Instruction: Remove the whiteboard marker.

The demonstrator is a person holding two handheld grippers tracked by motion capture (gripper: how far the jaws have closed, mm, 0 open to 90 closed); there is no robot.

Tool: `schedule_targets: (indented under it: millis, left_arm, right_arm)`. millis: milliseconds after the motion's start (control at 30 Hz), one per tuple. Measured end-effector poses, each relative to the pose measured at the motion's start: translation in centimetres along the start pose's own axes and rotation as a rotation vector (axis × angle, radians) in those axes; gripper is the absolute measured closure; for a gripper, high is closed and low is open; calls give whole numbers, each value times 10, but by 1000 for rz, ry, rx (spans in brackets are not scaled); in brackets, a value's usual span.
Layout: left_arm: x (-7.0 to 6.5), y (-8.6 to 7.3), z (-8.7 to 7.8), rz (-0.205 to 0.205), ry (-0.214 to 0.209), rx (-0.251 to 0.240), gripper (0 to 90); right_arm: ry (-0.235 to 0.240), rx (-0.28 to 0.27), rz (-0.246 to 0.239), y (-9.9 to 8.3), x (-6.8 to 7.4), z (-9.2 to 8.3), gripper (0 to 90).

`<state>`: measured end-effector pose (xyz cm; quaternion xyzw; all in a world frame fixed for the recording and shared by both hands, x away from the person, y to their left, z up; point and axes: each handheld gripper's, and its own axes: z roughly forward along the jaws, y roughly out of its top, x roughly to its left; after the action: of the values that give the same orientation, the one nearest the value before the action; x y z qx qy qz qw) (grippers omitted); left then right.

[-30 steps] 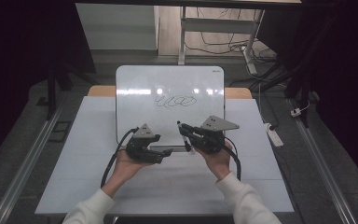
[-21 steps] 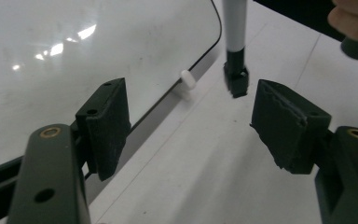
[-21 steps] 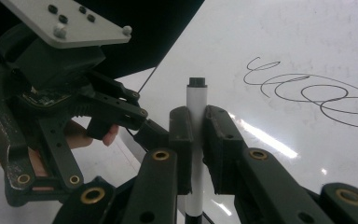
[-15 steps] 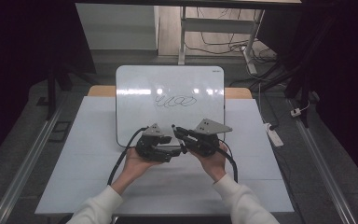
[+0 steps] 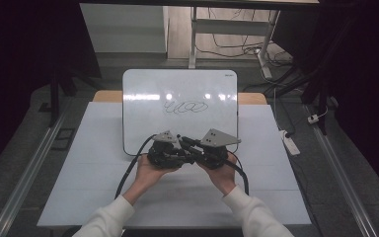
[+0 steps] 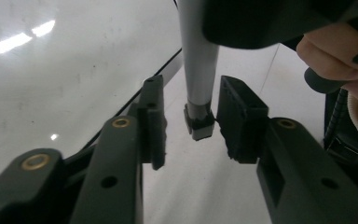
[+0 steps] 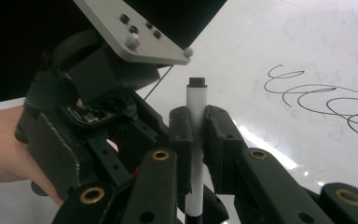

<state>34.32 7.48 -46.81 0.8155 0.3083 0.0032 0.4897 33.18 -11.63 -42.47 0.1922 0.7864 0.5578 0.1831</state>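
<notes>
We see a white table [image 5: 103, 163] with a whiteboard [image 5: 143, 108] lying at its 12 o'clock side; a black scribble [image 5: 185, 107] sits near the board's centre. At the board's 6 o'clock edge the two hands bring the tools together. The right gripper [image 7: 194, 122] is closed on a white marker [image 7: 196, 105], which stands upright between its jaws. The left gripper [image 6: 186, 121] is open, and the marker's dark end [image 6: 198, 126] hangs between its jaws, touching neither.
</notes>
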Motion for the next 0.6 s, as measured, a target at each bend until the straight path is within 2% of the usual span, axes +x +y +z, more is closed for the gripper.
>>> schedule_targets:
  millis: [133,600]
  left_arm:
    - [0,-1,1,4,-14,6,740]
    - [3,-2,2,-5,-15,26,770]
  right_arm:
    - [4,-2,-7,1,2,0,805]
    - [4,13,-47,0,6,2,805]
